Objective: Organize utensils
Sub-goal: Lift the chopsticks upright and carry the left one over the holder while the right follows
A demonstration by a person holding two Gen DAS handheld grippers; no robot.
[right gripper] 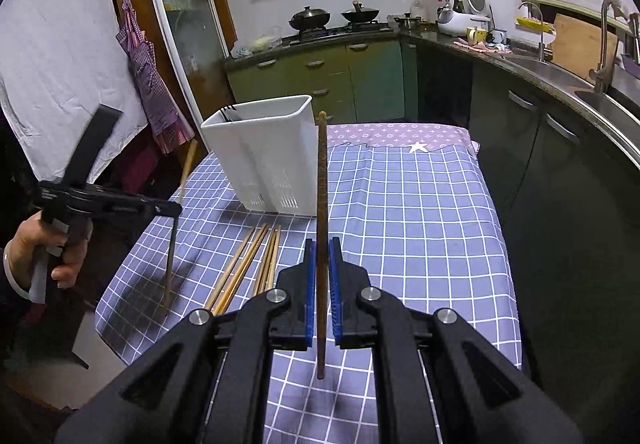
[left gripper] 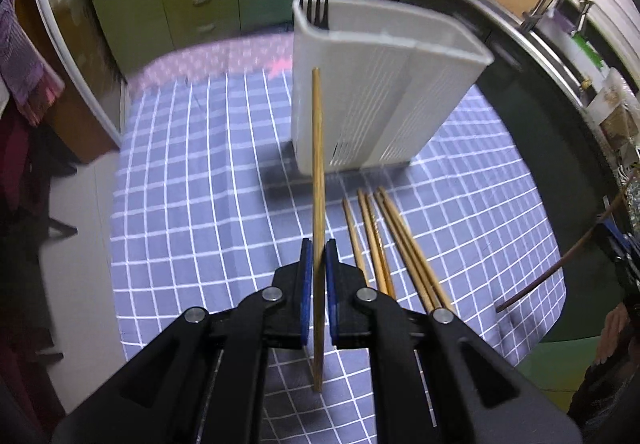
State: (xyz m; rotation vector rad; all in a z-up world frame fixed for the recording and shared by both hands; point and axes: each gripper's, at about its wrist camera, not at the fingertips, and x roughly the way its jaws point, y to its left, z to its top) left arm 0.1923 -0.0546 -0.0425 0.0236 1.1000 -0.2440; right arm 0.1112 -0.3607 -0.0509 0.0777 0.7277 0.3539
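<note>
A light bamboo chopstick (left gripper: 318, 180) is pinched between the blue pads of the left claw (left gripper: 319, 256), standing near upright with its top at 12 o'clock and its lower end hanging past the pads, above the cloth. A much darker brown chopstick (right gripper: 322, 212) is pinched the same way in the right claw (right gripper: 322, 256), also close to vertical. Both claws are pressed together on their sticks.

More chopsticks (left gripper: 384, 244) are left lying loose on the checked cloth, a small bundle of pale wooden ones just at 1 to 2 o'clock from the left claw, roughly parallel and touching each other.

Past them, at 12 o'clock, a white plastic utensil holder (left gripper: 376, 92) is stood upright on the surface, slotted low on its walls. A few dark utensil ends (left gripper: 318, 10) can be made out poking up at its far left corner; what they are can't be told.

The surface (right gripper: 420, 212) is covered with a blue-grey cloth with a white grid, and a pinkish patterned strip with a white star (right gripper: 418, 147) is seen at its far edge. No readable writing or brand is visible anywhere.

In the right wrist view, the left claw is seen at 9 o'clock, gripped by a hand (right gripper: 48, 244). Green kitchen cabinets (right gripper: 320, 72) and two woks (right gripper: 334, 17) on the hob are seen at the back.
</note>
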